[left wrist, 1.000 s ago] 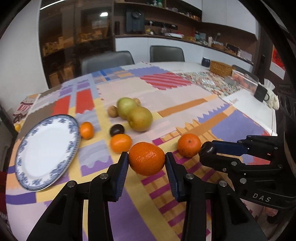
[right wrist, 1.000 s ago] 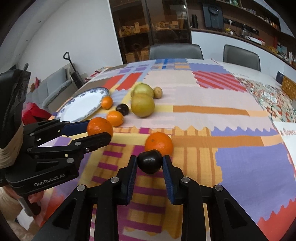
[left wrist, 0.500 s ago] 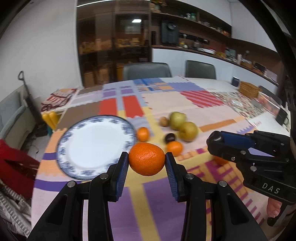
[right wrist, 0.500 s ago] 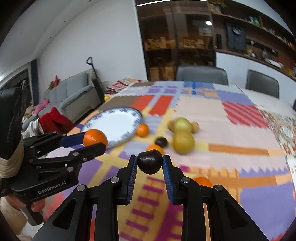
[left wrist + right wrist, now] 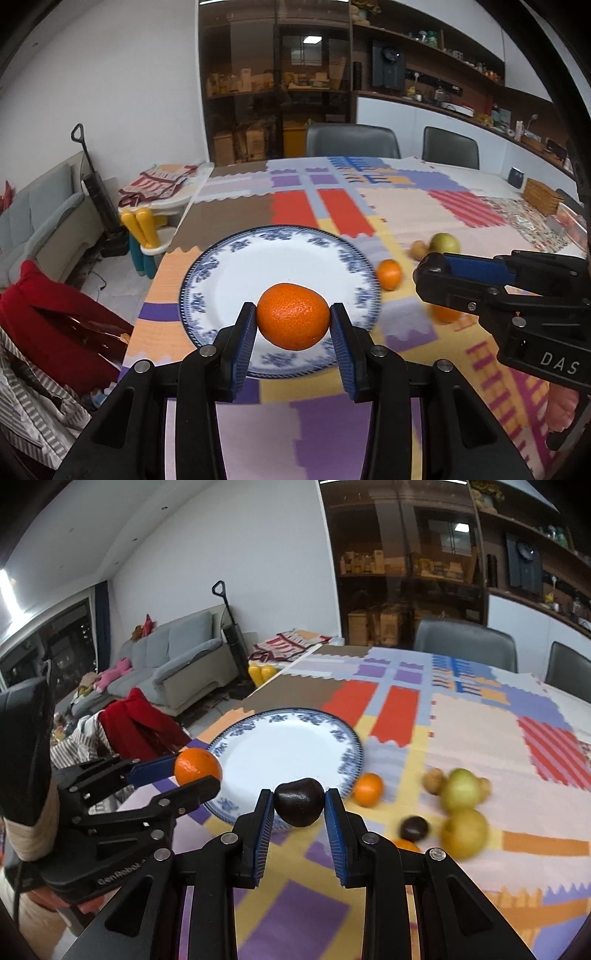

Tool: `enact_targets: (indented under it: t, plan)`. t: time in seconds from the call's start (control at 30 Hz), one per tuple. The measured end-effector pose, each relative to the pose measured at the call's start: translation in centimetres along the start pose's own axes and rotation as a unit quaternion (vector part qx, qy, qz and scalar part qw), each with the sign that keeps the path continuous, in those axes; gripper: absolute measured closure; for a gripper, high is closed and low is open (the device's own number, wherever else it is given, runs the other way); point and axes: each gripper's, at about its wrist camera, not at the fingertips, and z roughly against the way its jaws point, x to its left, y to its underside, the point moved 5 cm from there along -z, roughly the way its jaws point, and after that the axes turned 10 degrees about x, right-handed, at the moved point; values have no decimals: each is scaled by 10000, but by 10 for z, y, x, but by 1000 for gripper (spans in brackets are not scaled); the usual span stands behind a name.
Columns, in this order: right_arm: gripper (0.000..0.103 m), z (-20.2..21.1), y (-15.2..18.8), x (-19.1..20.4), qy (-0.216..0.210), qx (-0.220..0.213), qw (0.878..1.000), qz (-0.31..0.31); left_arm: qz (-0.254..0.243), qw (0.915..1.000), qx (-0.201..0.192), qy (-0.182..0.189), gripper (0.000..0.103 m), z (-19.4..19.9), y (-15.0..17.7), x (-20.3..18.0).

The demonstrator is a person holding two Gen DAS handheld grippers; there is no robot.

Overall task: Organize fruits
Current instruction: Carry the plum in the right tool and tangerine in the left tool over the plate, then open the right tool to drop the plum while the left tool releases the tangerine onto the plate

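The left gripper (image 5: 293,325) has its blue-padded fingers (image 5: 243,345) pressed against both sides of a large orange (image 5: 293,320), which hangs in the air over the near part of the blue-rimmed plate (image 5: 221,280); the plate lies on a patchwork tablecloth (image 5: 388,214) and is bare inside; the right gripper (image 5: 299,806) clamps a dark round fruit (image 5: 299,802) between its pads, held above the plate's near right rim; in the right wrist view a small orange (image 5: 367,789) sits on the cloth just right of the plate, apart from its rim; farther right lie two yellow-green fruits (image 5: 463,832), blurred, one nearer and one beyond, with small brownish fruits (image 5: 434,781) beside the far one; a second dark fruit (image 5: 414,828) rests just left of the nearer yellow-green one; another orange (image 5: 404,844) shows partly behind the right gripper's finger; grey chairs (image 5: 352,140) stand at the far edge of the table.
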Motion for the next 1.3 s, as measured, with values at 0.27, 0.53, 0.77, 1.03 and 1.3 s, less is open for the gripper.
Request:
enact_targets:
  t: [0.27, 0.53, 0.77, 1.03, 1.3]
  plan:
    - [74, -48, -20, 6, -54, 303, 9995, -45, 119, 9995, 290, -44, 63, -35, -5, 27]
    - [74, -90, -25, 8, 37, 638, 9979, 54, 75, 9980, 622, -36, 63, -65, -4, 39]
    - [74, -111, -20, 5, 116, 886, 9960, 89, 29, 9971, 764, -22, 63, -75, -2, 42]
    - [74, -120, -18, 1, 103, 1006, 9949, 69, 11, 9970, 777, -26, 63, -77, -2, 42]
    - [73, -117, -17, 2, 29, 1011, 9949, 59, 9, 9975, 697, -100, 50, -68, -3, 40]
